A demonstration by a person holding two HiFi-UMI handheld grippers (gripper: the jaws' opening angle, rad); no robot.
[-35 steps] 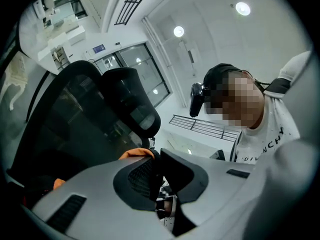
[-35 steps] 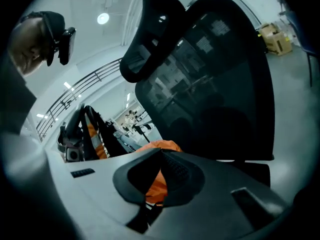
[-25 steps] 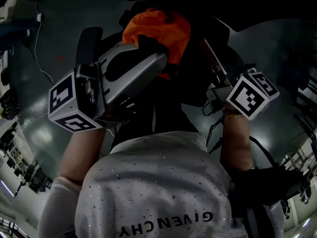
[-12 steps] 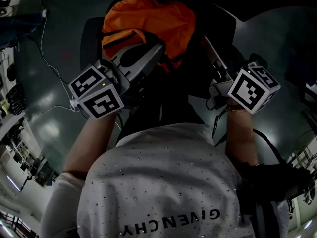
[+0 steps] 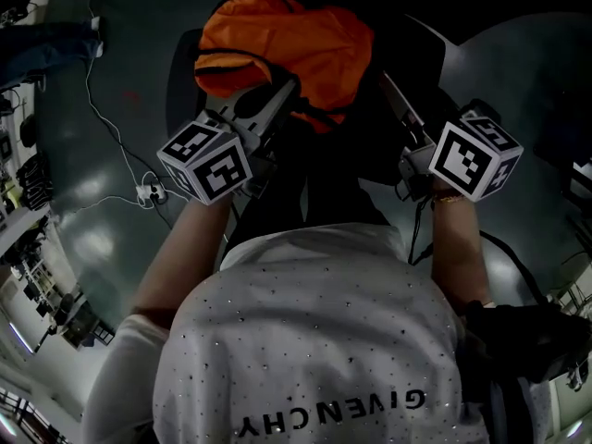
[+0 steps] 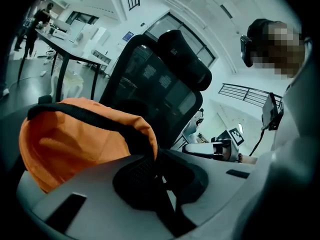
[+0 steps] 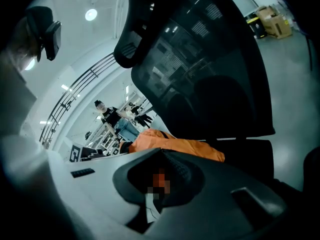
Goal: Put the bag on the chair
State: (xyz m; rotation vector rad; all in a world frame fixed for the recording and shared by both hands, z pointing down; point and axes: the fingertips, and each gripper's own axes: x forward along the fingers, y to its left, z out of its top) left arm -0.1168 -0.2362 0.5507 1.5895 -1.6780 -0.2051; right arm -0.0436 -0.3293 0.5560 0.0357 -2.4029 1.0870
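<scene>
Apparently the bag (image 5: 287,49) is already sitting on the seat of the chair (image 7: 210,74), directly ahead of both tools and against the foot of the mesh backrest. It is orange, soft and slumping, with a black strap (image 6: 85,116) running along its top edge.

The left tool (image 6: 152,159) is clamping that strap. The jaws are drawn together on the black webbing right at the tips, and the orange body is bulging up and to the left of them. Judged reason: gripping the strap gives control of a limp load without crushing the fabric, and it is keeping the bag from tipping off the seat while it settles.

The right tool (image 7: 160,156) is hovering just short of the bag's other side. Its jaws are meeting at the tips, with nothing discernible pinched between them, and the bag is lying just beyond them, apart from the pads. Judged reason: it is flanking the load as a guard rather than carrying it.

Placement is looking almost complete; release of the strap is not yet done.
</scene>
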